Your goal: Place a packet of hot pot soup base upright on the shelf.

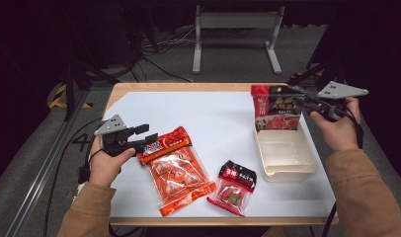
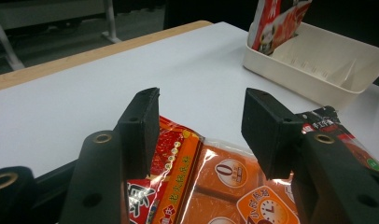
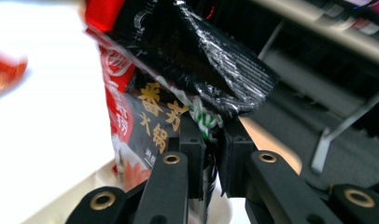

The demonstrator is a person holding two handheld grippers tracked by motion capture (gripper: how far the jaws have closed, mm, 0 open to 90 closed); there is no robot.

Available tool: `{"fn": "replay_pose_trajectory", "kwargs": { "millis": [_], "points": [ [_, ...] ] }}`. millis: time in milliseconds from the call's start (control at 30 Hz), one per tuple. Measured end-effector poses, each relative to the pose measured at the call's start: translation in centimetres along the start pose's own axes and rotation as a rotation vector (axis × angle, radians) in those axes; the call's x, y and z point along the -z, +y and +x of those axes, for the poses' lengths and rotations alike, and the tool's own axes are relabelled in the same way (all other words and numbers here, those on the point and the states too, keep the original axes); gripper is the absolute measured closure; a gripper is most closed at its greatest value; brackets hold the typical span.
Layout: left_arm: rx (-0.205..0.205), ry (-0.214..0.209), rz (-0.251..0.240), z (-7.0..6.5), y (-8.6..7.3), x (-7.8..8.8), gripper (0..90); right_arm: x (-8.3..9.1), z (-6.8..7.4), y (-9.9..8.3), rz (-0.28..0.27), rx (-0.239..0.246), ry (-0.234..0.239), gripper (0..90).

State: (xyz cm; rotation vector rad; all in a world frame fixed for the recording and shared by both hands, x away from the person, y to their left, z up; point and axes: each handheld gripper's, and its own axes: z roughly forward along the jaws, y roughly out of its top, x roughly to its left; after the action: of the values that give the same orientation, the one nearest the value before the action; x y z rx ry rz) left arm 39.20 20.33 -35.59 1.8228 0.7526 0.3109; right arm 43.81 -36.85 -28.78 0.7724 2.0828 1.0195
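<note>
High view, left first: our left gripper hovers, fingers spread, over the orange packet on the counter. Our right gripper pinches the red-and-black pouch upright in the white tray; released carelessly, it could topple out.

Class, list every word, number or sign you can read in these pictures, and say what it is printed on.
"0": white disc on the large orange packet.
"番", "大锅": gold characters on the red-and-black pouch pinched in the right tool.
Clock sign: same orange packet, lower down.
Small red-and-black packet: print too small to read.
Remaining characters on all packets: blurred.
</note>
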Motion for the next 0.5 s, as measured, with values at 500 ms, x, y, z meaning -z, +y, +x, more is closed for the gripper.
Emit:
{"fn": "replay_pose_trajectory", "kwargs": {
  "millis": [500],
  "points": [
    [-0.002, -0.002, 0.002, 0.2, -0.2, 0.0, 47.2, -0.6, -0.8, -3.0, 0.021, -0.184, -0.048, 82.5]
  ]
}}
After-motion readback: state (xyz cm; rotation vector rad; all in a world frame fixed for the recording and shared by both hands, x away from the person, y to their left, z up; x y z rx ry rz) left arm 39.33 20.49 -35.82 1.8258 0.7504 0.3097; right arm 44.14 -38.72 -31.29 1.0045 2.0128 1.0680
